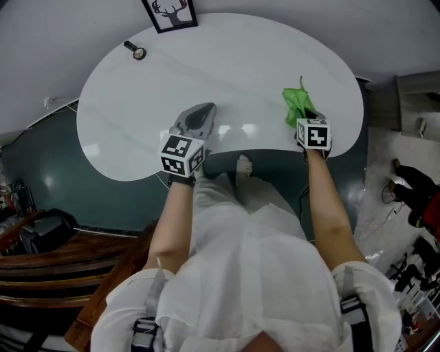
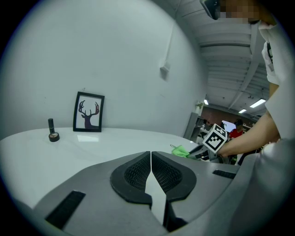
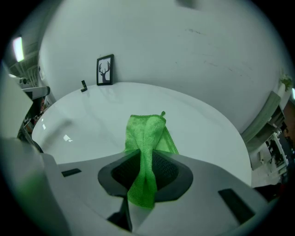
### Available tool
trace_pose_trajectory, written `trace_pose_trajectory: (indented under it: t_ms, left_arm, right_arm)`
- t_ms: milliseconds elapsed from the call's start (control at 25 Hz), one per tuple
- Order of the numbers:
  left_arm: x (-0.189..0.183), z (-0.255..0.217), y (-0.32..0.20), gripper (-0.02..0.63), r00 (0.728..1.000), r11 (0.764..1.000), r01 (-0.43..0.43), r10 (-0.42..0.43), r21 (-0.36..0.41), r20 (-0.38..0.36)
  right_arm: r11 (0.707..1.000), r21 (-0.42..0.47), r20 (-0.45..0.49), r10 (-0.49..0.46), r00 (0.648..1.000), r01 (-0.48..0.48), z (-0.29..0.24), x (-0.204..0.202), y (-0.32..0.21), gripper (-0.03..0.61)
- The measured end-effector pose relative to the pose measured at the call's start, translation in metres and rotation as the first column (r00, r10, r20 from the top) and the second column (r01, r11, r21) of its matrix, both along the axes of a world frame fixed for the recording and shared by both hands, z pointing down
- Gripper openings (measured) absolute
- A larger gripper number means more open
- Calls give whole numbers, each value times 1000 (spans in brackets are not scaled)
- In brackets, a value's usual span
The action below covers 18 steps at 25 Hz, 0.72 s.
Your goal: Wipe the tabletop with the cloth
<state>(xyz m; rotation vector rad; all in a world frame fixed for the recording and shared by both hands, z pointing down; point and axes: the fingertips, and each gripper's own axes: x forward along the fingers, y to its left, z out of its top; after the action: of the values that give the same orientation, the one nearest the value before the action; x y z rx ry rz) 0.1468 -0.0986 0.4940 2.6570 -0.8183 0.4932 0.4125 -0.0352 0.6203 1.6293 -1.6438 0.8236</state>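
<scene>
The right tool (image 3: pixel 144 159) is clamped on the green cloth (image 3: pixel 146 133): the fabric is bunched into a narrow twist between the two jaws, and a short end hangs out on the near side. Beyond the jaws the cloth fans out wider and lies on the white worktop (image 1: pixel 227 69), at its right side and close to the near edge. The left tool (image 2: pixel 150 155) has its jaws brought together, tips meeting, with nothing between them; only a thin sliver of the worktop shows through lower down. It sits over the near edge of the worktop around the middle, well apart from the cloth and to its left. At the far edge a framed picture (image 1: pixel 170 12) of antlers stands against the wall (image 2: pixel 115 55), and a small dark object (image 1: pixel 135 50) stands on the worktop just left of it
</scene>
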Motion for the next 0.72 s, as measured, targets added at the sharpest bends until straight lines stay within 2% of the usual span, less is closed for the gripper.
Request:
trace_pose_trajectory:
  t_ms: [240,720]
  left_arm:
    - [-2,6,3,21,1000,1000,17,-17,0,7]
    - [-18,11,15,21,999,999,49,-49,-3,6]
  right_arm:
    - [997,-4,-19,71,997,-71,3,31,33,72]
    - [989,-6,5,148,989,-148,4,23,80,72]
